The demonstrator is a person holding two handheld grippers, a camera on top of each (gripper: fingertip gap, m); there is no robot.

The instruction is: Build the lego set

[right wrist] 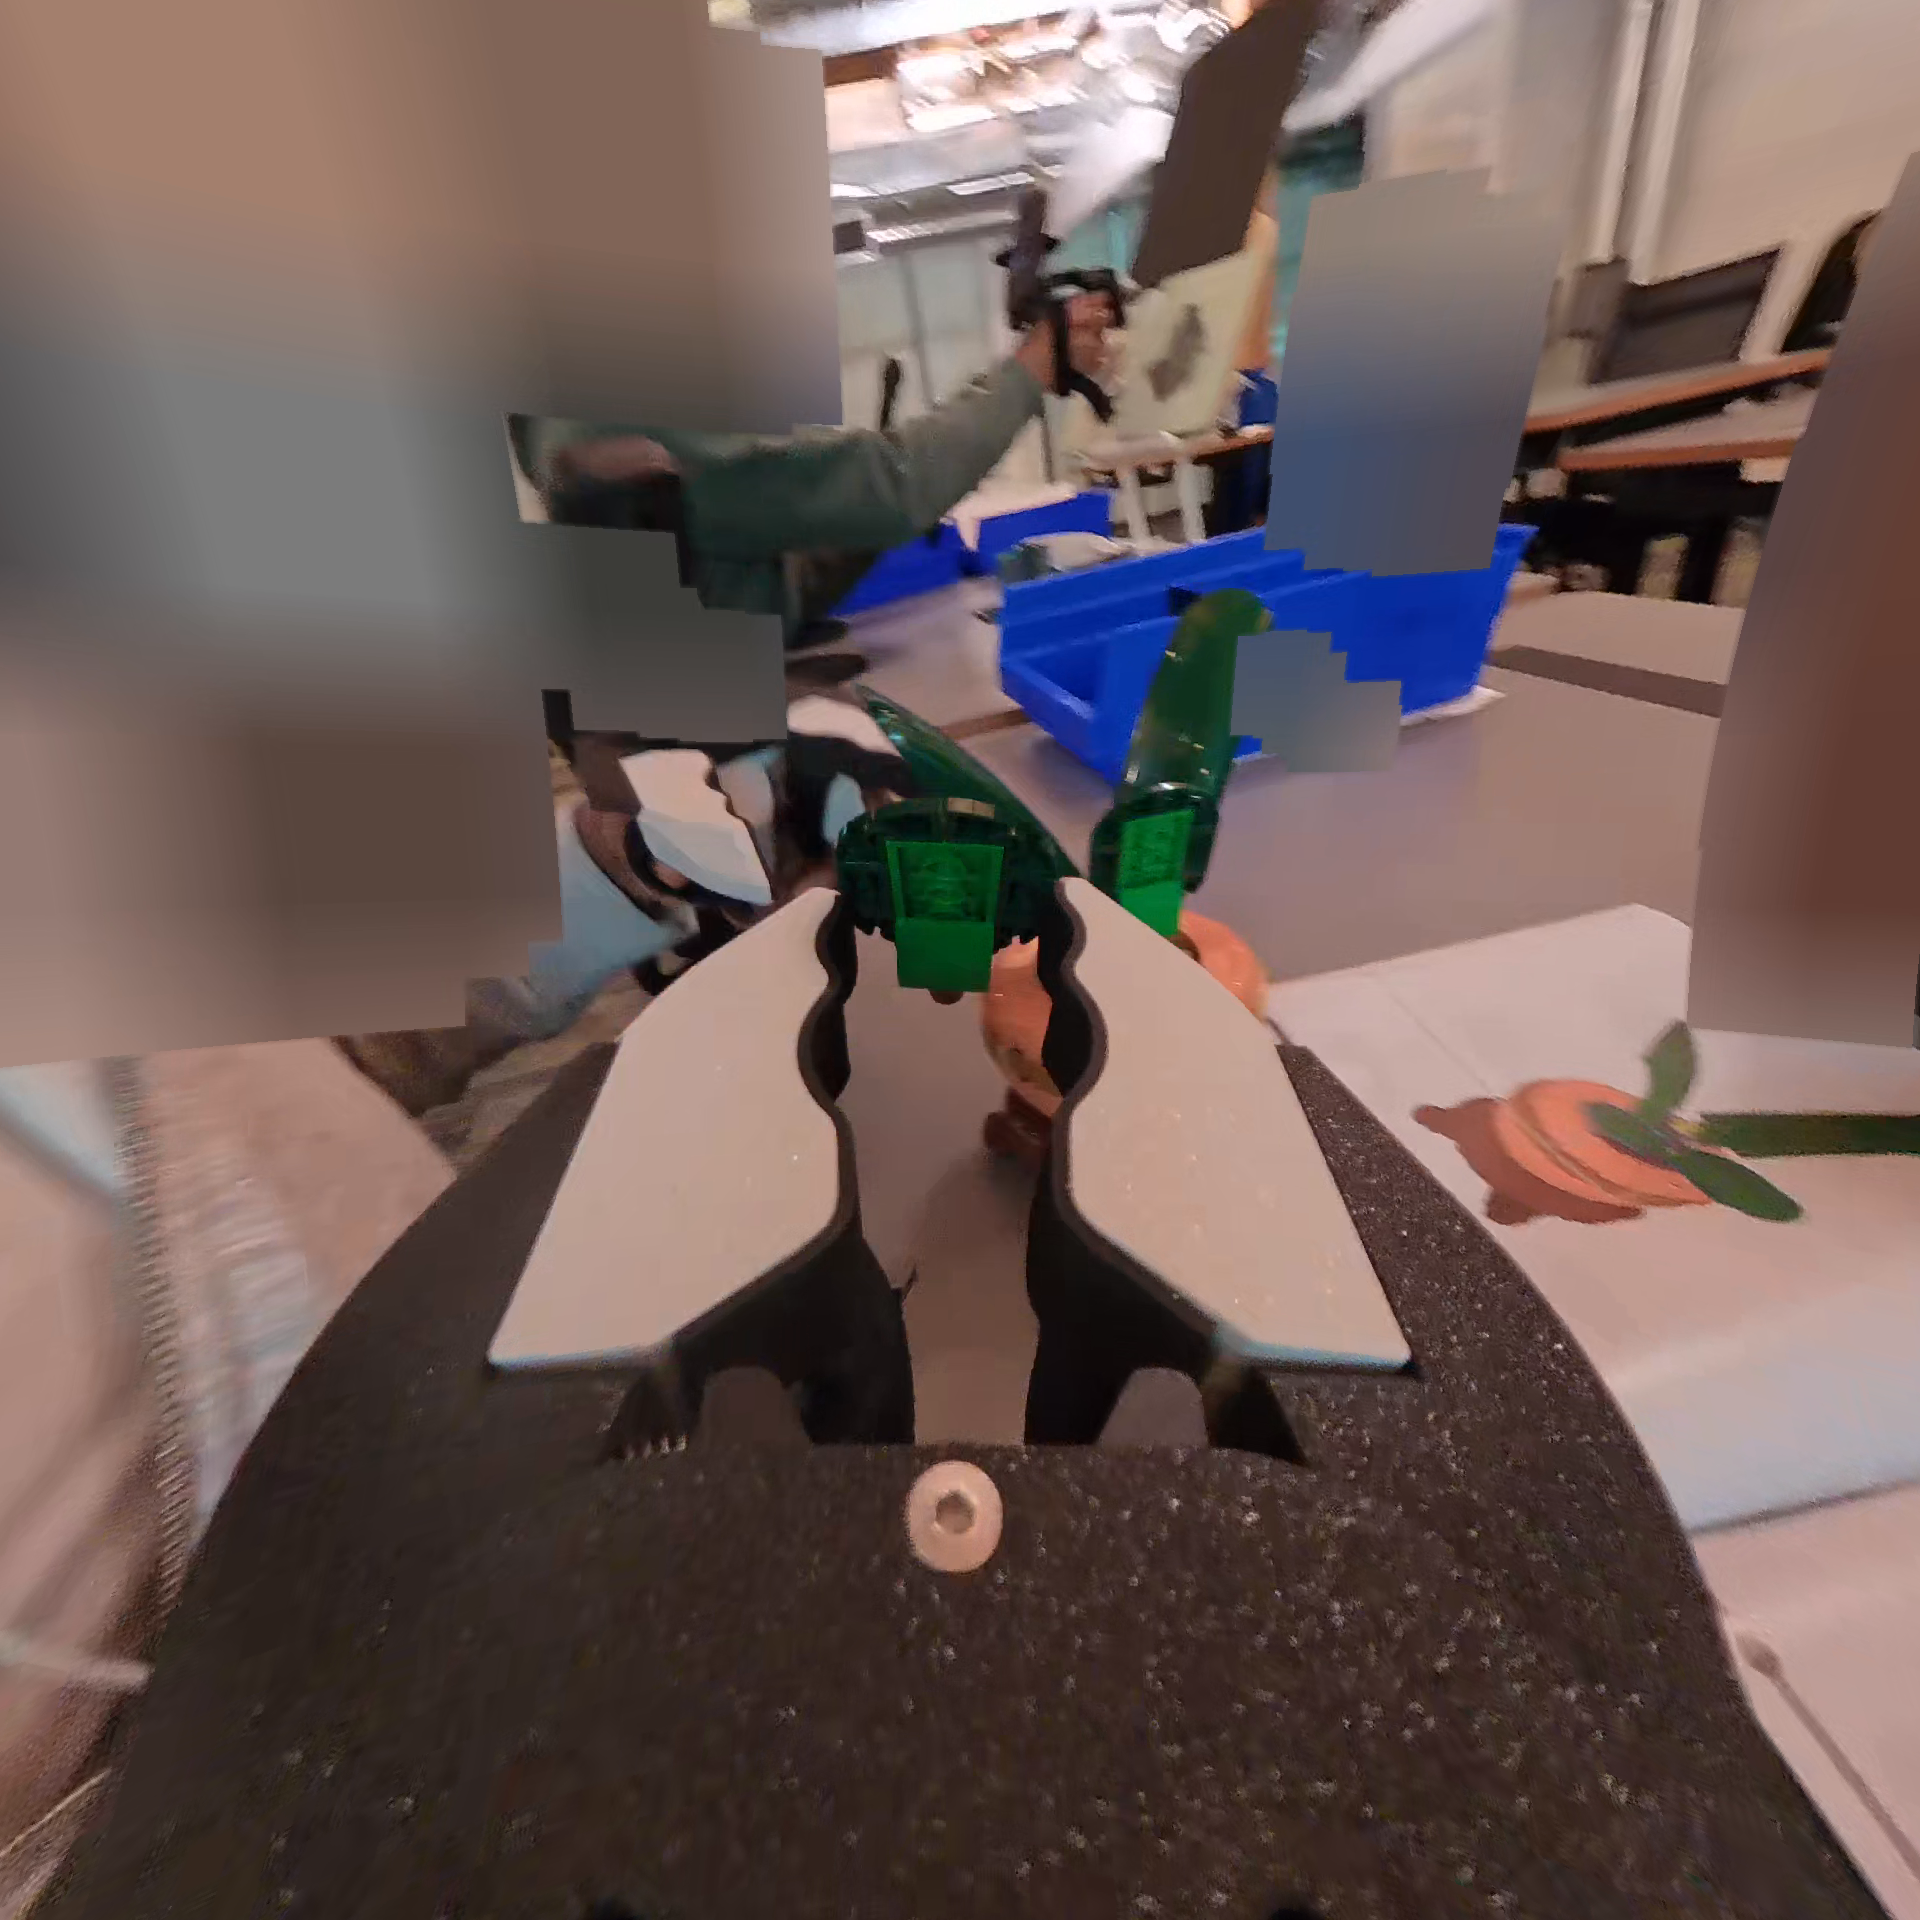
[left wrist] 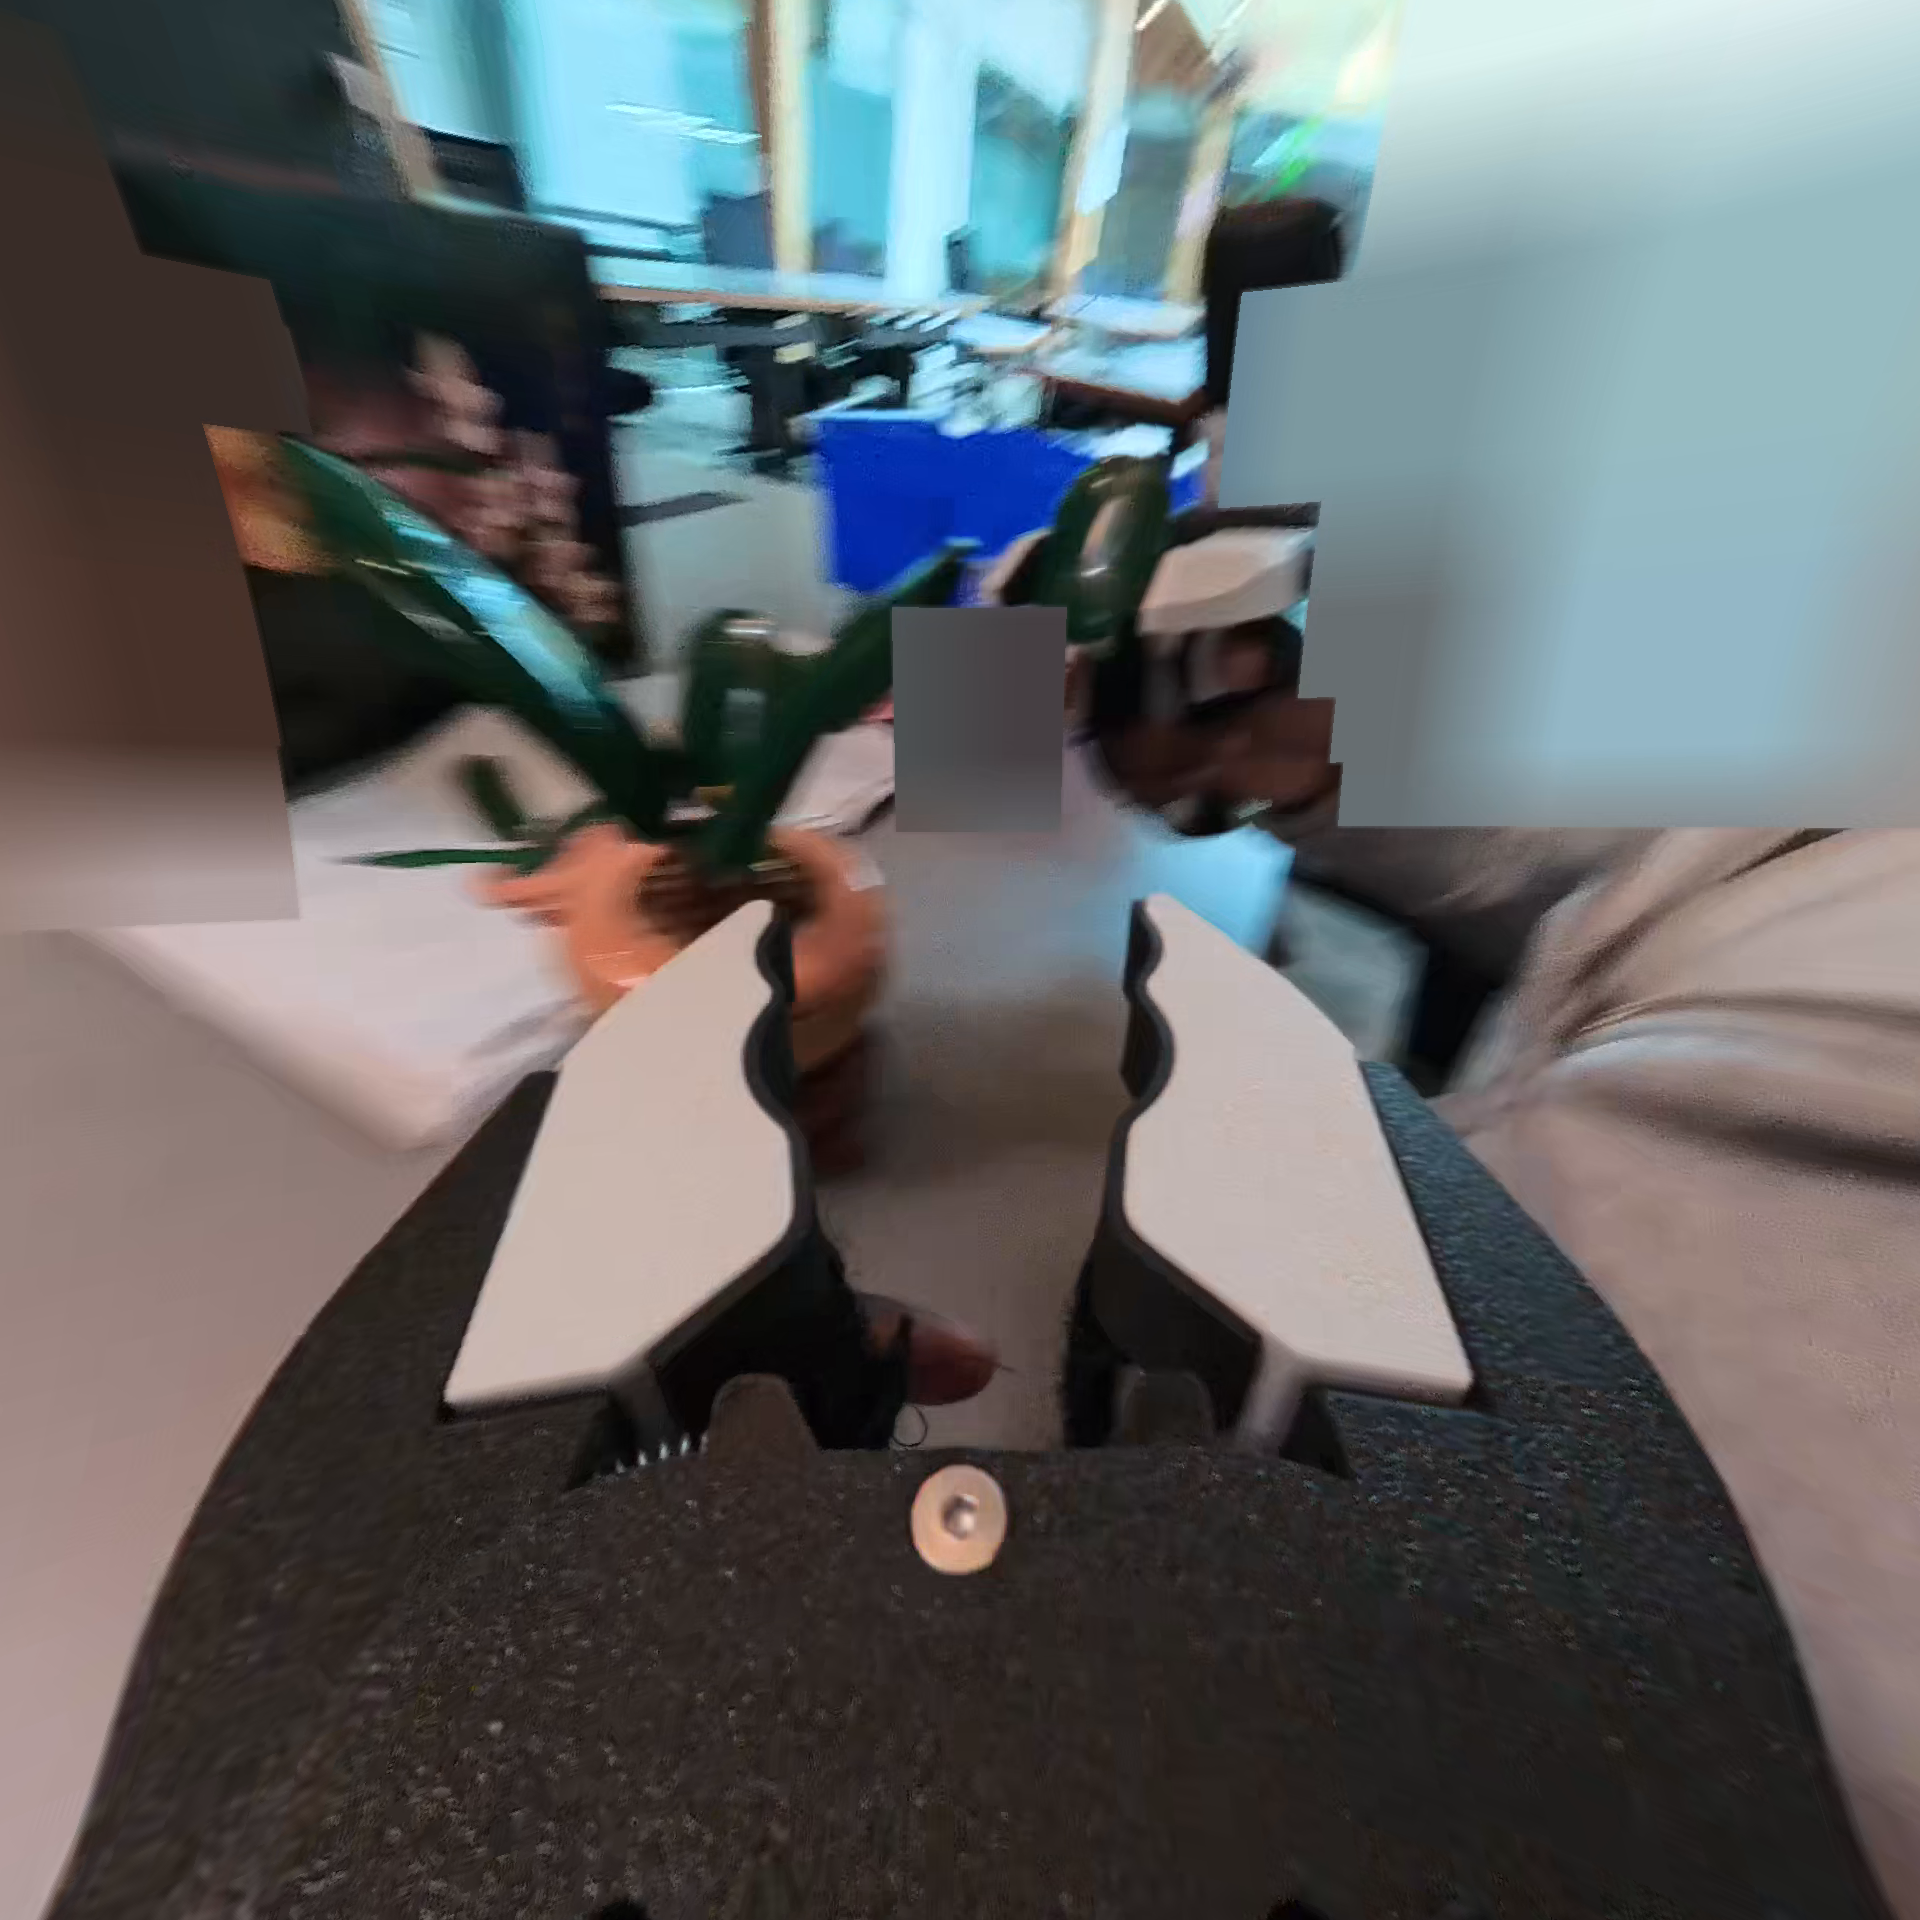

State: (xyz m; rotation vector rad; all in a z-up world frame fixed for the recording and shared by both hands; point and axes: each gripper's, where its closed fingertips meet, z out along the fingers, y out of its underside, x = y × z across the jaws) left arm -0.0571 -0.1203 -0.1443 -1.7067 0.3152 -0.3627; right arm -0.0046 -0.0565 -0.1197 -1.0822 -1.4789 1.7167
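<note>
**Right wrist view: green leaf piece caught between the fingertips**

Right wrist view puts us behind the right gripper (right wrist: pixel 948 914), its pale grey fingers (right wrist: pixel 707 1143) with wavy black inner edges drawn in around a green leaf piece (right wrist: pixel 943 904), a dark translucent rounded part with a bright studded plate on its face. Just beyond stands the terracotta-coloured pot (right wrist: pixel 1226 961) of the plant model, with another translucent green leaf (right wrist: pixel 1184 717) rising from it. Behind it on the grey table (right wrist: pixel 1351 862) we see a blue plastic bin (right wrist: pixel 1101 665); its contents are hidden. To the right lies a white sheet (right wrist: pixel 1558 1351) printed with a picture of the potted plant.

From the left wrist we see the left gripper (left wrist: pixel 956 925) released, fingers spread and holding nothing. The motion-blurred pot (left wrist: pixel 831 935) sits beside its left fingertip, long dark green leaves (left wrist: pixel 499 623) fanning upward. We cannot tell whether they touch.
</note>
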